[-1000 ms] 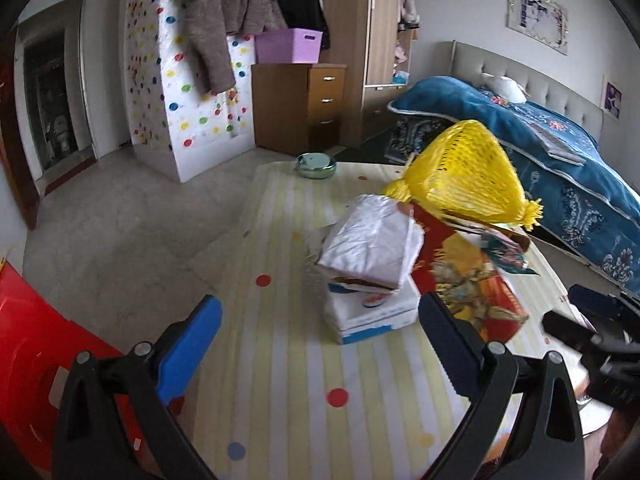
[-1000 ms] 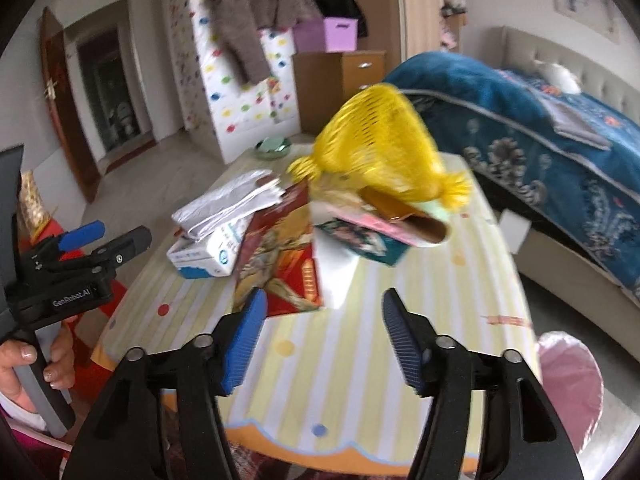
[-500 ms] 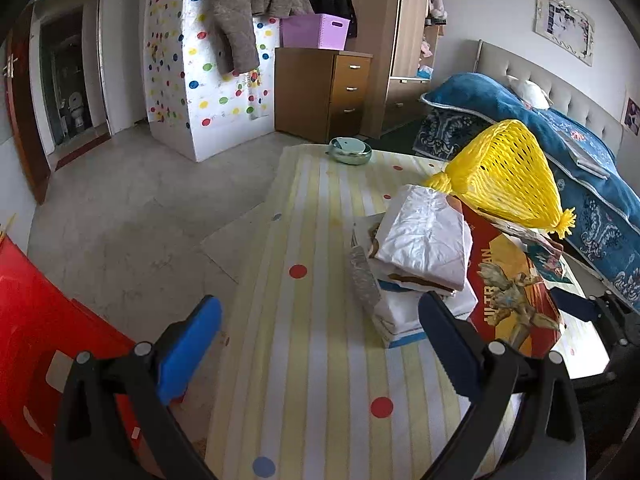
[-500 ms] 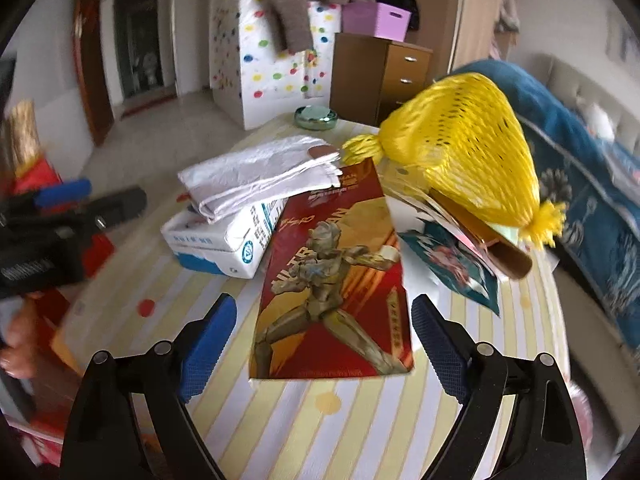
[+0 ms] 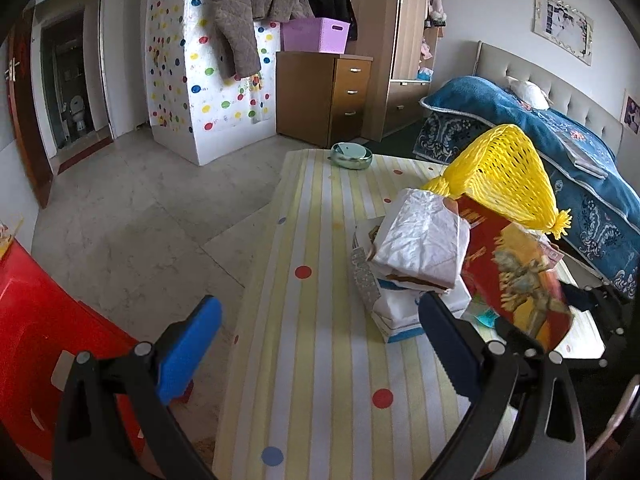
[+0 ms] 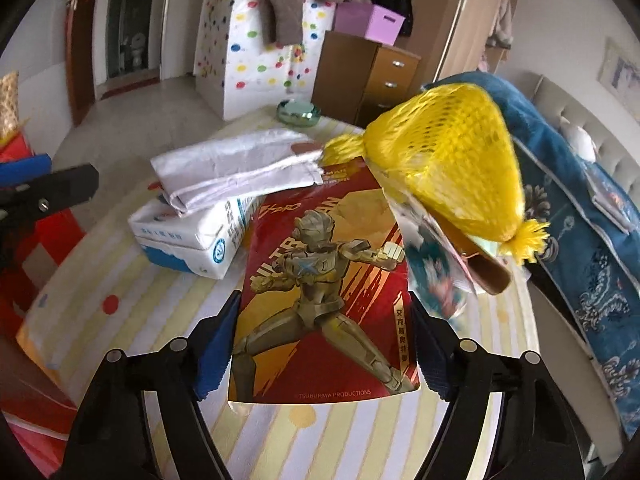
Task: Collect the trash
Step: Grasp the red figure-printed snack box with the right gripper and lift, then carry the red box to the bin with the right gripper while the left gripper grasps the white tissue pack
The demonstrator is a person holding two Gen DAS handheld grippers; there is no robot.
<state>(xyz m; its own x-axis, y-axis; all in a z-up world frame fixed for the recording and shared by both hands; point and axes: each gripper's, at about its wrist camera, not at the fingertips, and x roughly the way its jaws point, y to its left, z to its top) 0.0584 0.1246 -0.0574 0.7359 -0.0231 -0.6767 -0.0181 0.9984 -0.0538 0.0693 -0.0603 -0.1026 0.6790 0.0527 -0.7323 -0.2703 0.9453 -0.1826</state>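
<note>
A red toy package (image 6: 324,280) with a gold figure lies between the jaws of my right gripper (image 6: 324,308). The jaws are closing, and the blue pads (image 6: 218,344) touch its two long edges. In the left wrist view the package (image 5: 516,276) tilts up off the table. A yellow mesh bag (image 6: 452,160) rests on its far end, over a cardboard tube (image 6: 488,276) and a teal wrapper (image 6: 432,276). A folded white plastic bag (image 6: 232,168) sits on a white and blue tissue pack (image 6: 192,236). My left gripper (image 5: 318,308) hangs open over the table's left side, holding nothing.
The table (image 5: 320,380) has a yellow striped cloth with dots. A green dish (image 5: 352,156) stands at its far end. A red plastic stool (image 5: 40,320) is at the left, a bed with a blue cover (image 5: 560,152) at the right, and bare floor beyond.
My right gripper came down and forward over the red package, opened wider, then narrowed onto its edges. The package's near end has risen. The left gripper has barely moved.
</note>
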